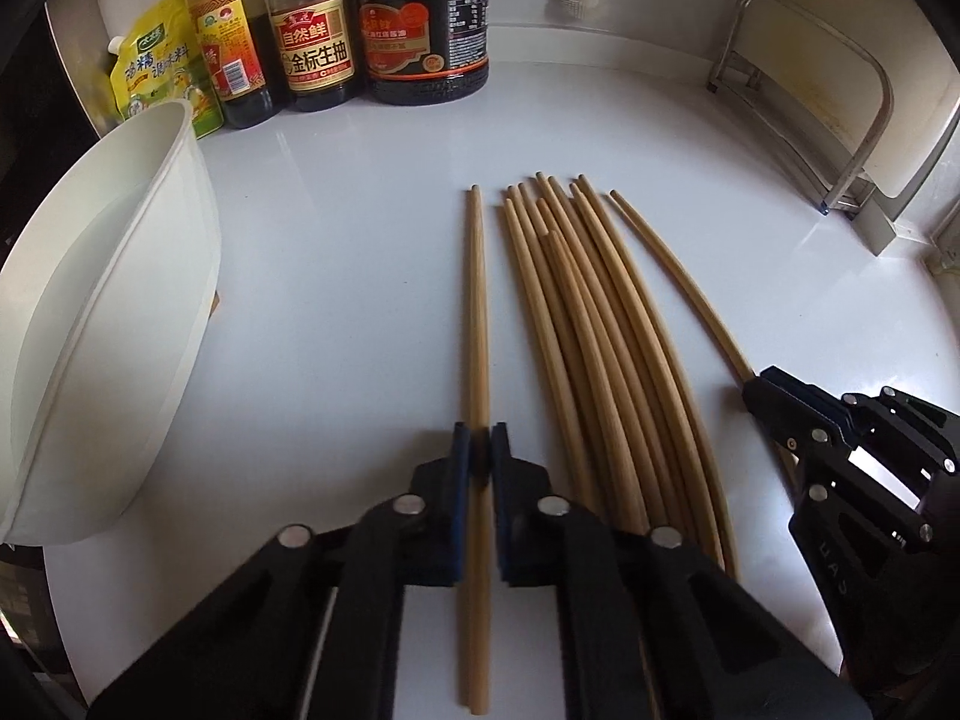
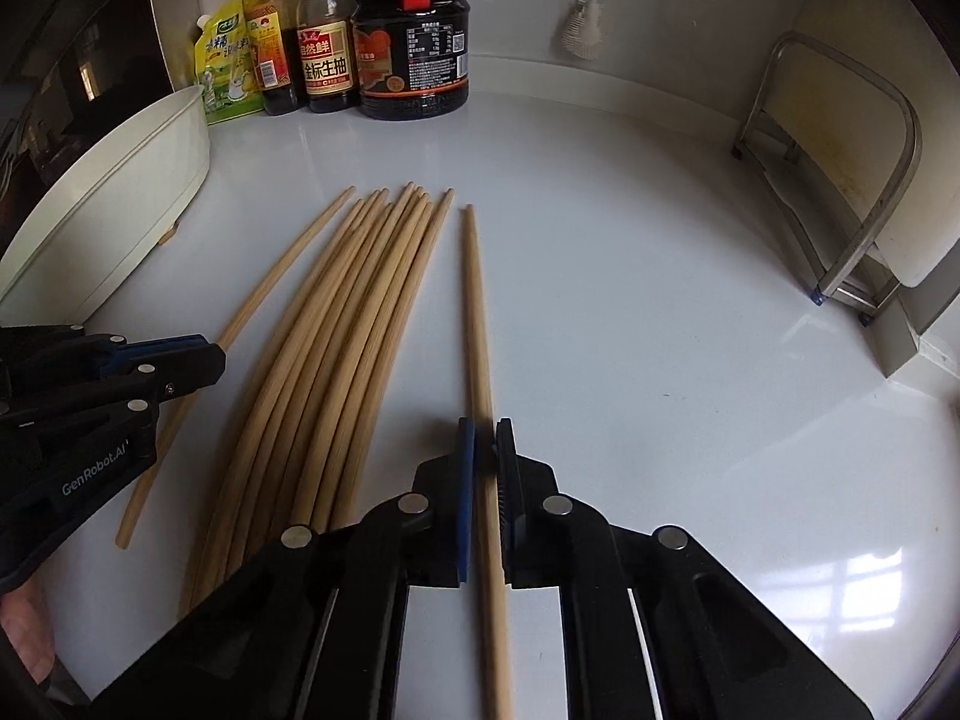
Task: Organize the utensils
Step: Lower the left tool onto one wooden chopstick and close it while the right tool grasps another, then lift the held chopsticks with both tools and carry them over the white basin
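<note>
Left gripper (image 1: 481, 450) fingers clamped on one chopstick (image 1: 477, 312); right gripper (image 2: 485, 450) fingers clamped on another (image 2: 477, 324). Between them, bundle (image 1: 576, 324) of about ten on white bench (image 1: 336, 252). One bowl (image 1: 108, 324), four condiment containers (image 1: 315, 42) behind.

Many long, thin, light-brown wooden chopsticks (image 1: 588, 348) are laid flat on the white worktop (image 1: 336, 252). Most are packed side by side in one bunch, with their thin tips pointed away. Two lone sticks are set apart, one on each side of the bunch. The left stick (image 1: 477, 312) and the right stick (image 2: 477, 324) are each pinched near the middle.
</note>
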A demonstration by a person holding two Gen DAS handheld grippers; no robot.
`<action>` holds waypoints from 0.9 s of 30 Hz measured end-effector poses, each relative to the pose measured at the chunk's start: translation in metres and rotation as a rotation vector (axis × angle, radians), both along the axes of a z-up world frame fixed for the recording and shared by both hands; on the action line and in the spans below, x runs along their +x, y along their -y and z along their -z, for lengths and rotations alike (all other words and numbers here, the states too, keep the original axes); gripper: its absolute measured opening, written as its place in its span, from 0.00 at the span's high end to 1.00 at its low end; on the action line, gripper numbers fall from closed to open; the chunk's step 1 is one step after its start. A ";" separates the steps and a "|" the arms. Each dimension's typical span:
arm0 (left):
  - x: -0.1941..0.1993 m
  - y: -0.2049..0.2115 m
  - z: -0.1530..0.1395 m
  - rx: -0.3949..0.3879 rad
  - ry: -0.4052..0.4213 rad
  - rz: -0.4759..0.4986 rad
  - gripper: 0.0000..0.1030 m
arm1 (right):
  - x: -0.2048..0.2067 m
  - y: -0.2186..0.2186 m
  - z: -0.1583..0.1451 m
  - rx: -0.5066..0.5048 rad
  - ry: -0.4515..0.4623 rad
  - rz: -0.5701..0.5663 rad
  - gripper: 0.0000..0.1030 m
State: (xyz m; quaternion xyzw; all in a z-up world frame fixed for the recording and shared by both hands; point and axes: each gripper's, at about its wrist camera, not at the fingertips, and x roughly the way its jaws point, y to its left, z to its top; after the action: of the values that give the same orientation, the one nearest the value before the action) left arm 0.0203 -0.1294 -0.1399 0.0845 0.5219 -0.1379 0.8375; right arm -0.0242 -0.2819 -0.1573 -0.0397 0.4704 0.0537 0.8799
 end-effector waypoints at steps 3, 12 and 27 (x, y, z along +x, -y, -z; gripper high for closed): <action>0.003 -0.001 0.000 -0.019 -0.023 0.020 0.93 | 0.002 0.003 -0.001 0.036 -0.018 0.012 0.94; 0.008 -0.021 -0.027 -0.068 -0.054 0.015 0.93 | 0.001 0.014 -0.030 0.143 -0.020 0.089 0.94; 0.044 -0.123 -0.119 -0.088 0.090 -0.038 0.93 | 0.036 -0.088 -0.111 0.297 0.032 0.023 0.94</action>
State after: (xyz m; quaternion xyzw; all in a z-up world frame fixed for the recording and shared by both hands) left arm 0.0641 -0.0061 -0.0211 0.0439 0.4787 -0.1410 0.8655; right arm 0.0116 -0.1936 -0.0464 0.0952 0.4434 0.1120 0.8842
